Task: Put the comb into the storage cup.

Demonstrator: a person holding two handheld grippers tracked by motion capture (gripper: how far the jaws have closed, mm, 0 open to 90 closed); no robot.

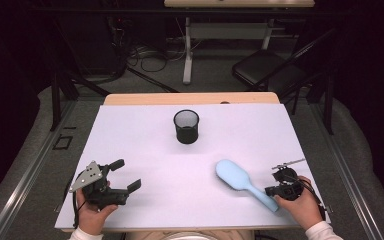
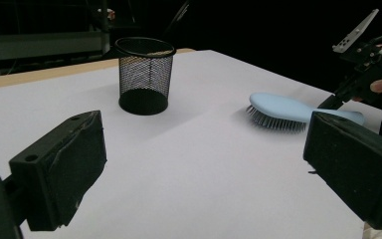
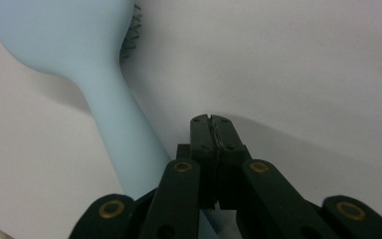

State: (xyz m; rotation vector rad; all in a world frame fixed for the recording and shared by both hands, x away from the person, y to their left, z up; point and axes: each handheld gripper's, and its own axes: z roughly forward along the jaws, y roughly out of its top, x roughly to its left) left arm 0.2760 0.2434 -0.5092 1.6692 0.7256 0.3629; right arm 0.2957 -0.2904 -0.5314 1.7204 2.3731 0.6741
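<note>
While the person's left hand (image 1: 92,210) rests at the near edge of the white table sheet (image 1: 190,165), the left gripper (image 1: 122,175) hovers low over that sheet with its two black jaws spread wide and nothing between them. On the near right side of the sheet, the right gripper (image 1: 269,190) sits clenched, its jaws pressed together; in the right gripper view the light blue plastic hairbrush (image 3: 104,94) runs its handle down beside and under them, and whether the closed tips pinch the handle's end cannot be told. This hairbrush lies bristles down on the sheet, its oval head pointing away from the right gripper toward the sheet's middle. Nothing lies between the left gripper and the hairbrush. Beyond the hairbrush, well apart from it and toward the far edge of the sheet, stands an upright black wire-mesh cup (image 1: 186,126); its inside looks dark, and any contents cannot be told.
</note>
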